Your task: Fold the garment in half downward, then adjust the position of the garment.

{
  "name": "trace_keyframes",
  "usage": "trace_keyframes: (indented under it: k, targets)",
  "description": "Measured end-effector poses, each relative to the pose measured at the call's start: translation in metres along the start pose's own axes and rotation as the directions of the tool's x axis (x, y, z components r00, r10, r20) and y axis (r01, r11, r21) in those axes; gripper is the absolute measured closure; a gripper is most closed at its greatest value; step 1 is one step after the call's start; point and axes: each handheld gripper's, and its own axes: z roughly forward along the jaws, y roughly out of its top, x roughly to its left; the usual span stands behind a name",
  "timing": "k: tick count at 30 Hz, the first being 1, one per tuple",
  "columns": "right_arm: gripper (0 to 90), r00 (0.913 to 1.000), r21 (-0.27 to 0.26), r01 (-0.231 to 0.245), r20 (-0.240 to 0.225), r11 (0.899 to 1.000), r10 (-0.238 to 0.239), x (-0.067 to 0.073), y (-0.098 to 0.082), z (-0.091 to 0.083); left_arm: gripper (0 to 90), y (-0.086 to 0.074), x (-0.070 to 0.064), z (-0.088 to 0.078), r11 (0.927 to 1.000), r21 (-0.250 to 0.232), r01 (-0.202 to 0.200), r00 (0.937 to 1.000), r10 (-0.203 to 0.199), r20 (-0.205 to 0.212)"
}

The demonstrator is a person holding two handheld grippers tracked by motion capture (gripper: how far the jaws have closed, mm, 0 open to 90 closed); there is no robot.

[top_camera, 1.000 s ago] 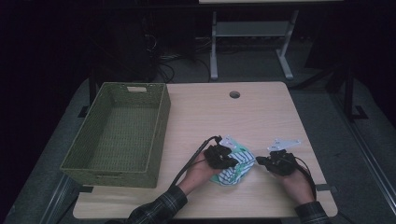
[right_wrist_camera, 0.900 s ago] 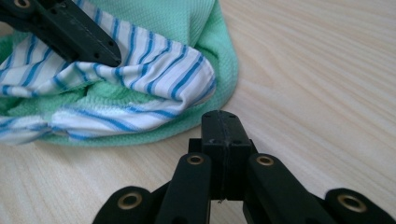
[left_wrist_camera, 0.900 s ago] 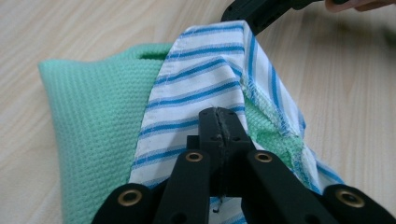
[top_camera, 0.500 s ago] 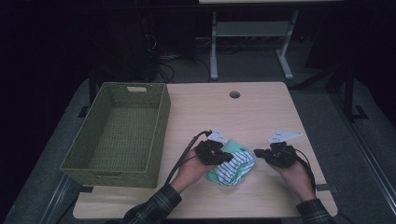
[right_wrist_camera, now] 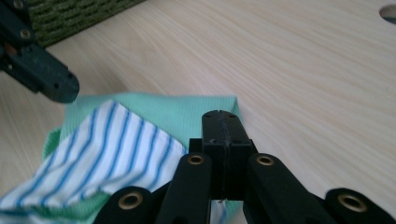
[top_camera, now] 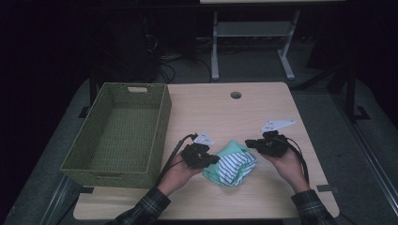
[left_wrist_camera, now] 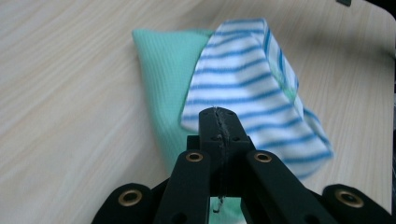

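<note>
A folded cloth, mint green with a white, blue-striped side, lies on the wooden table near its front edge. My left gripper hovers at the cloth's left edge. Its jaws are pressed together with nothing between them, and the tip sits just over the striped part. My right gripper is at the cloth's far right corner. It is also shut and empty, with its tip above the green edge. The left gripper shows across the cloth in the right gripper view.
A green woven basket stands empty on the table's left side, close to my left hand. A round cable hole is near the far edge. Cables trail from both grippers. The floor beyond holds a metal stand.
My left gripper has drawn back leftward to the cloth's edge. My right gripper has risen and shifted a little toward the far side. The cloth lies where it was.
</note>
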Motion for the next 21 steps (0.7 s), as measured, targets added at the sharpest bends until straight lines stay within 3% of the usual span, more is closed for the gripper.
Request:
trace_keyframes:
  k: [6, 9, 16, 21]
  targets:
    - [89.8, 0.9991, 0.019, 0.026, -0.033, 0.999, -0.025, 0.009, 0.01, 0.02, 89.0, -0.01, 0.005, -0.008, 0.9999, 0.012, -0.001, 0.9999, 0.001, -0.013]
    - [89.7, 0.9984, 0.027, 0.034, -0.046, 0.999, -0.032, 0.013, 0.014, 0.03, 88.6, -0.01, 0.005, -0.007, 0.9999, -0.005, 0.012, 0.9998, -0.012, -0.015]
    - [89.8, 0.9976, 0.057, 0.045, -0.055, 0.997, -0.042, 0.015, 0.015, 0.051, 88.0, -0.008, 0.007, 0.004, 0.9999, 0.002, 0.016, 0.9997, -0.016, -0.021]
    - [89.8, 0.9979, 0.087, 0.041, -0.054, 0.995, -0.036, 0.012, 0.011, 0.064, 88.1, -0.009, 0.01, 0.015, 0.9986, 0.051, -0.01, 0.9992, 0.012, -0.039]
